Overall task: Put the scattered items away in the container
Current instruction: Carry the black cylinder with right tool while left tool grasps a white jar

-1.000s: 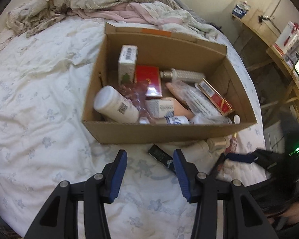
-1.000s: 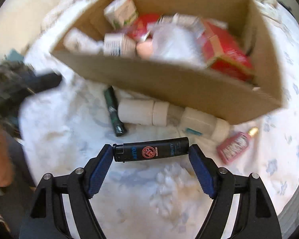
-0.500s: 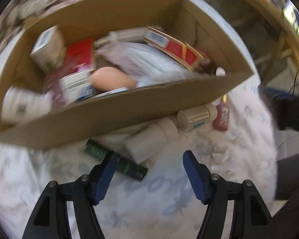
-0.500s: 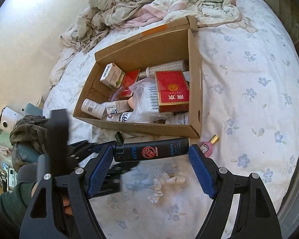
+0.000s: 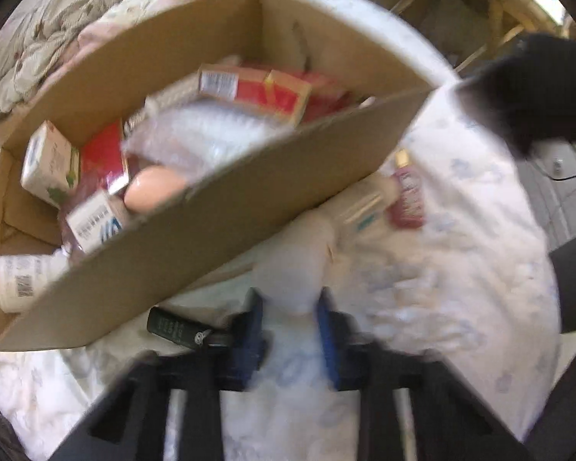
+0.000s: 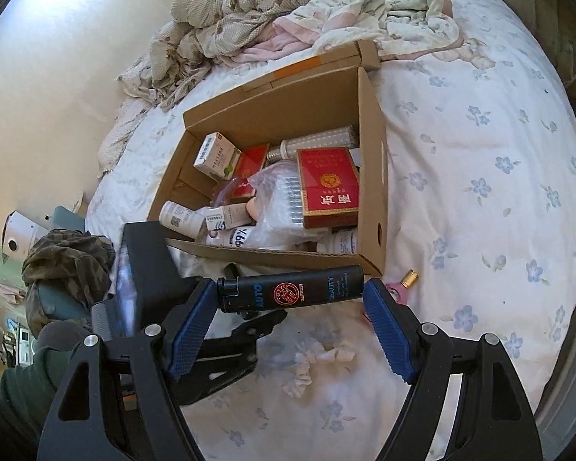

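Two pickups in progress beside the brown cardboard box [image 6: 372,192] on the floral-sheeted bed [image 6: 480,153].

Black cylindrical lighter-shaped tube [image 6: 290,288] is clamped lengthwise by right gripper [image 6: 290,319], just near of the box. Left gripper [image 5: 290,330] fingers are closed on the pale cream squeeze tube [image 5: 292,265]; grip should be checked before lifting over the near wall.

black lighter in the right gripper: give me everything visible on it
The black lighter is a slim glossy bar, plastic by the look, lying crosswise and near level between the right gripper's blue ribbed pads, clamped end to end. Its cap end with a notch sits at the left pad. Print reads AUTO, a red round emblem, BEAUTY. It hangs above the bedsheet, just in front of the cardboard box, touching only the pads.
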`<control>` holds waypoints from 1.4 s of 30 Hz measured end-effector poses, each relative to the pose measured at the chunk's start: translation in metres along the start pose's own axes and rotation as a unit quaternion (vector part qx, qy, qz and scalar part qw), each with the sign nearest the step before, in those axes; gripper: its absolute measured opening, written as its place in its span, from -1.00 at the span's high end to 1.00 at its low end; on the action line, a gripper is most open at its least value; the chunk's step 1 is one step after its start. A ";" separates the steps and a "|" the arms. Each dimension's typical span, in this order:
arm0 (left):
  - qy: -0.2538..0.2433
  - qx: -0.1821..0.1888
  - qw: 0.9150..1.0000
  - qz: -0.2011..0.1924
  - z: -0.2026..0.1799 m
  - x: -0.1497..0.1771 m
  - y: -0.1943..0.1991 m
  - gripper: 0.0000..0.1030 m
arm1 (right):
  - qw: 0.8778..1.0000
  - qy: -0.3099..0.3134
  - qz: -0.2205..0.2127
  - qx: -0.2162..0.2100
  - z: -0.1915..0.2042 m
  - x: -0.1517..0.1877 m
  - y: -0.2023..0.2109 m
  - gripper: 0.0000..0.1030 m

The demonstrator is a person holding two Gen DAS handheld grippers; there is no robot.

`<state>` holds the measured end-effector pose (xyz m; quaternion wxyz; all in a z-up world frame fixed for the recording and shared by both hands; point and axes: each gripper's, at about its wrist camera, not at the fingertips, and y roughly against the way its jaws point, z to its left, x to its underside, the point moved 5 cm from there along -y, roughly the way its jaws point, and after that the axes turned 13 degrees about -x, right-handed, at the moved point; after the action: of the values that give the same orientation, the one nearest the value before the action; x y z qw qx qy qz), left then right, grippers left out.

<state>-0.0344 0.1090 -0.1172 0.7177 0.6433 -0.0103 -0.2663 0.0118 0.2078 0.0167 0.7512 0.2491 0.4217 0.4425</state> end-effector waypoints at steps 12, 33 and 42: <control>0.015 0.060 0.996 -0.071 0.004 -0.007 0.063 1.00 | 0.998 -0.006 -0.053 -0.039 0.007 -0.018 0.021 -0.57; 0.112 0.054 0.992 0.005 0.009 -0.017 -0.010 -0.27 | 0.999 -0.015 -0.031 -0.031 -0.004 -0.015 0.008 -0.57; 0.130 0.090 0.987 -0.007 0.021 -0.012 -0.001 0.46 | 0.999 -0.014 -0.027 -0.037 -0.001 -0.015 0.004 -0.57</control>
<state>-0.0524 0.0942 -0.1109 0.6500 0.7349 0.0637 -0.1829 0.0047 0.1967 0.0255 0.7772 0.2165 0.4009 0.4339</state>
